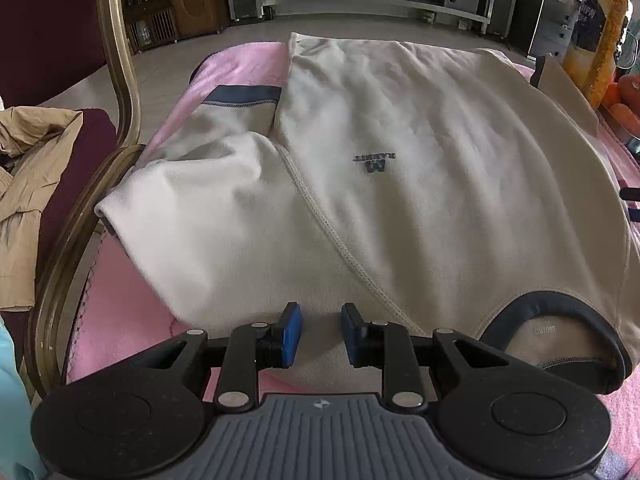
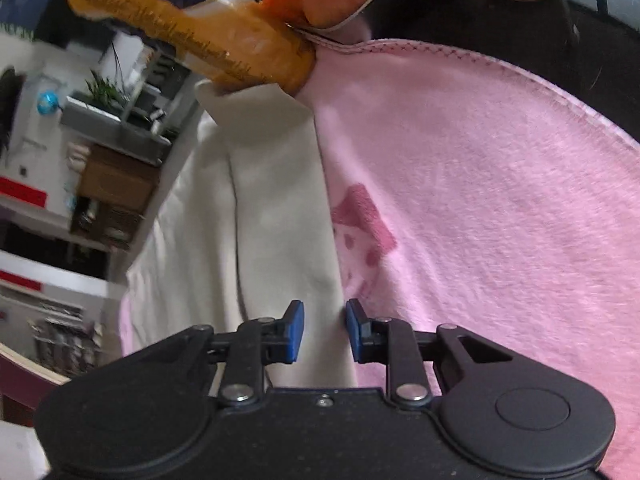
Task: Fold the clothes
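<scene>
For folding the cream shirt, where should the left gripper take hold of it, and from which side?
Probably the shoulder edge of the cream shirt, between the dark collar and the folded sleeve. It lies flat on the pink blanket, just ahead of the left gripper. Come from the near side, low, so one finger can slide under the hem.

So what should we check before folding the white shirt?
1. Shirt lying flat on the pink blanket: ok.
2. Left sleeve spread out: not ok, it is bent and bunched.
3. Left tool gripping cloth: not ok, open over the shoulder.
4. Right tool gripping cloth: not ok, open at the shirt's edge.
5. Orange packet clear of the shirt: not ok, it overlaps a corner.
</scene>
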`<state>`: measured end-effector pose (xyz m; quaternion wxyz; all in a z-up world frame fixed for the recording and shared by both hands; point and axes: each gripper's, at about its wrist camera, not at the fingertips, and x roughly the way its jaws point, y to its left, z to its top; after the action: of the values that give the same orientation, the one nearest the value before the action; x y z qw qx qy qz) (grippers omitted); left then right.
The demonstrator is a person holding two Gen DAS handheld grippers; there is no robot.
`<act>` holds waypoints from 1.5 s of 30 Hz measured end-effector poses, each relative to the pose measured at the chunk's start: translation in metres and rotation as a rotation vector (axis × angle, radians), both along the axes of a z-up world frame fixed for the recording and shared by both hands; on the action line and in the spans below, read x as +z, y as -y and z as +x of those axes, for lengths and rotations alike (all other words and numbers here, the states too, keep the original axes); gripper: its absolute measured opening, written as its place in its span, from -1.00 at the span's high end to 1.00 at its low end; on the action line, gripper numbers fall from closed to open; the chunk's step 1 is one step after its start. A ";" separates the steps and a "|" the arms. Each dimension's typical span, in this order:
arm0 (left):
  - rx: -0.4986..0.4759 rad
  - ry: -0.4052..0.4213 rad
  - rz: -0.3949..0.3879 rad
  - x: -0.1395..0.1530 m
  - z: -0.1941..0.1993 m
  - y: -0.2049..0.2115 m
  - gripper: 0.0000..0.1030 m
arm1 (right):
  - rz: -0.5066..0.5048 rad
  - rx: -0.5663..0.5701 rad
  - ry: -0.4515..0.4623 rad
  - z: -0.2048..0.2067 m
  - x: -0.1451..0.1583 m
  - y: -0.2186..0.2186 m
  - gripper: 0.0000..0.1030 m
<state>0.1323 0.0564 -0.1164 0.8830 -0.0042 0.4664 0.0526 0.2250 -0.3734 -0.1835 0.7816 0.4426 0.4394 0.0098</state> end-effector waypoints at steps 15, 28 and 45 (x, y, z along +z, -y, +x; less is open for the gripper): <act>0.000 0.025 0.009 -0.002 -0.002 -0.004 0.41 | -0.126 -0.172 0.059 -0.043 0.030 0.005 0.97; 0.032 0.017 0.000 0.003 -0.023 -0.010 0.39 | 0.014 -0.220 0.025 -0.108 0.025 0.025 0.47; 0.413 0.161 -0.351 0.018 -0.053 -0.092 0.20 | 0.108 -0.014 0.001 -0.098 -0.001 -0.015 0.21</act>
<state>0.0794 0.1484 -0.0984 0.8736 -0.2561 0.3860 0.1492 0.1266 -0.3581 -0.1840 0.7567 0.4873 0.4349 0.0283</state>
